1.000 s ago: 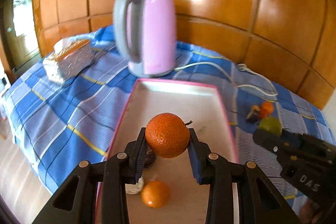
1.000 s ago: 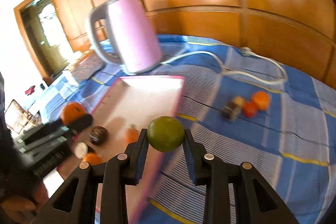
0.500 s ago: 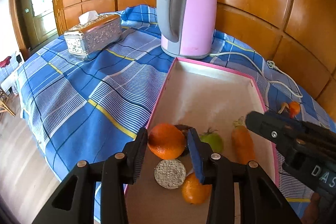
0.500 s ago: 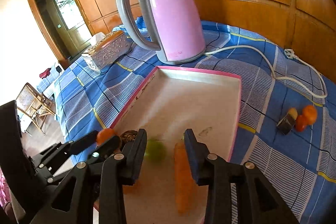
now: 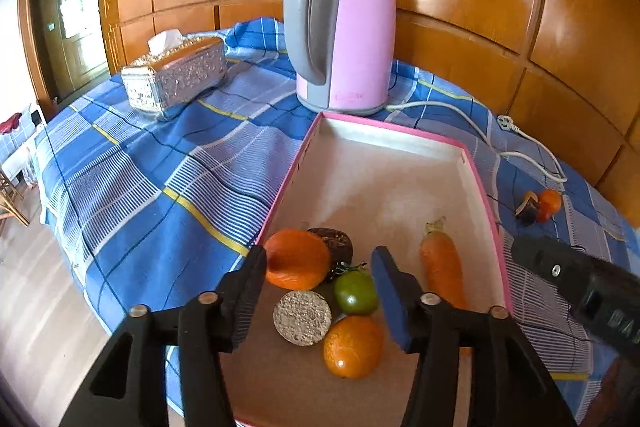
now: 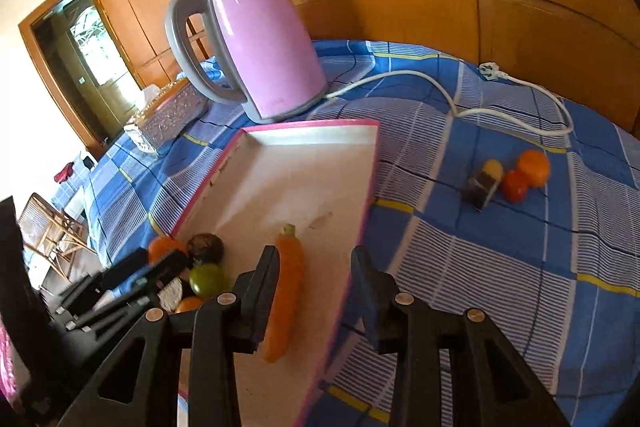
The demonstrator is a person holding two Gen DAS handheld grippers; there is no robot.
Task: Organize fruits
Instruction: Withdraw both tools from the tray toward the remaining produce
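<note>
A pink-rimmed tray [image 5: 476,179] holds a large orange [image 5: 296,259], a dark round fruit [image 5: 336,241], a green tomato [image 5: 356,293], a smaller orange [image 5: 352,345], a grainy disc [image 5: 303,317] and a carrot [image 5: 442,269]. My left gripper [image 5: 320,267] hangs low over this cluster. Its jaws are opening, and the large orange rests in the tray by the left finger, free of the pads. My right gripper [image 6: 316,263] is open and holds nothing. It hovers over the tray's right rim [image 6: 366,203], with the carrot [image 6: 288,267] beside its left finger.
A pink kettle [image 5: 340,27] stands behind the tray, its white cord [image 6: 440,83] trailing right across the blue checked cloth. A silver tissue box [image 5: 176,75] sits at the back left. Small orange [image 6: 533,167], red [image 6: 515,185] and yellow pieces with a dark block [image 6: 480,191] lie right of the tray.
The left gripper lowered the large orange into the tray and let it go. The right gripper dropped the green tomato into the tray and now stands empty by the right rim.
</note>
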